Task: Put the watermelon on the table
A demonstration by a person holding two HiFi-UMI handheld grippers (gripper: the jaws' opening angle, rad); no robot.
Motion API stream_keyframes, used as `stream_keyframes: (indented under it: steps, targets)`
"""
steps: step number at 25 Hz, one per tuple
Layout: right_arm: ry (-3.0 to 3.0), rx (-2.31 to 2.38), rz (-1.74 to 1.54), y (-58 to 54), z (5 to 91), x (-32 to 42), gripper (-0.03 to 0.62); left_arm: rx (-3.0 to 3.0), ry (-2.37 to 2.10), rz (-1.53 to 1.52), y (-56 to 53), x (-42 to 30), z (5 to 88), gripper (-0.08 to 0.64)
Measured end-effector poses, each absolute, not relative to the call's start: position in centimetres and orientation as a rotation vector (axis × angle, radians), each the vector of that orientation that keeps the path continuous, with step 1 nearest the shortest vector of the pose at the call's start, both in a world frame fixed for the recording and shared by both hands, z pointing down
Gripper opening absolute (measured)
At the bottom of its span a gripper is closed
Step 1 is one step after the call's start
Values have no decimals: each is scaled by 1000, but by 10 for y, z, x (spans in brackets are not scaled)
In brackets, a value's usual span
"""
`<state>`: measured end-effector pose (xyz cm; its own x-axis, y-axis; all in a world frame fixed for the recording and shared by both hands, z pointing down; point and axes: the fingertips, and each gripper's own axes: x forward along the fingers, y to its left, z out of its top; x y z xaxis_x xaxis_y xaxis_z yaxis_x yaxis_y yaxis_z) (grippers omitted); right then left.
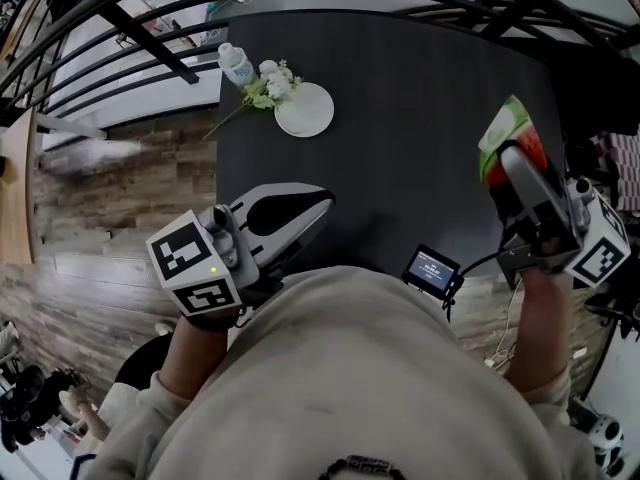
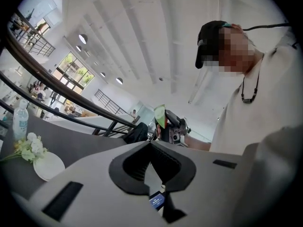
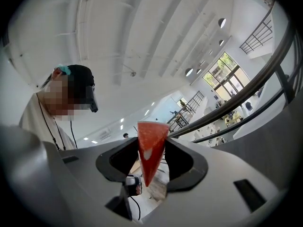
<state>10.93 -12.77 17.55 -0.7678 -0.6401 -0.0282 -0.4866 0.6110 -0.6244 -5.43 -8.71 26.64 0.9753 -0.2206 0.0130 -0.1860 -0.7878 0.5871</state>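
Note:
A wedge of watermelon (image 1: 507, 128), red with a green rind, is clamped between the jaws of my right gripper (image 1: 508, 160) at the right, over the near right part of the dark table (image 1: 420, 108). In the right gripper view the red wedge (image 3: 151, 132) stands point down between the pads, which press on both its sides. My left gripper (image 1: 322, 202) is at the lower left, just off the table's near edge. Its jaws meet at the tips with nothing between them (image 2: 150, 144). The left gripper view also shows the slice (image 2: 161, 115) held up in the air.
A white plate (image 1: 306, 111), a small bunch of white flowers (image 1: 271, 82) and a water bottle (image 1: 237, 65) stand at the table's far left corner. A small lit screen (image 1: 432, 269) hangs at the person's chest. Black railings (image 1: 150, 38) curve behind the table, over a wooden floor.

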Motion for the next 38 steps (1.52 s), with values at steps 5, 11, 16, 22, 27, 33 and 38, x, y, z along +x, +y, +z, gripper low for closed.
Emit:
stream_keyframes:
  steps: [5, 11, 16, 22, 27, 33, 38]
  targets:
    - [2621, -947, -885, -136, 184, 108, 190, 2485, -321, -72, -94, -57, 270, 2]
    - [2634, -973, -893, -141, 189, 105, 190, 2475, -316, -85, -96, -60, 272, 2]
    - [2639, -991, -898, -142, 190, 105, 189, 2468, -306, -96, -94, -60, 272, 2]
    - [2654, -1003, -916, -153, 195, 101, 190, 2448, -306, -105, -96, -64, 278, 2]
    - [2672, -990, -925, -157, 196, 95, 189, 2437, -331, -117, -93, -70, 277, 2]
    - [2688, -970, -976, -179, 204, 80, 189, 2416, -383, -86, -100, -89, 279, 2]
    - [2719, -959, -1001, -194, 210, 65, 190, 2389, -417, -87, -104, -104, 278, 2]
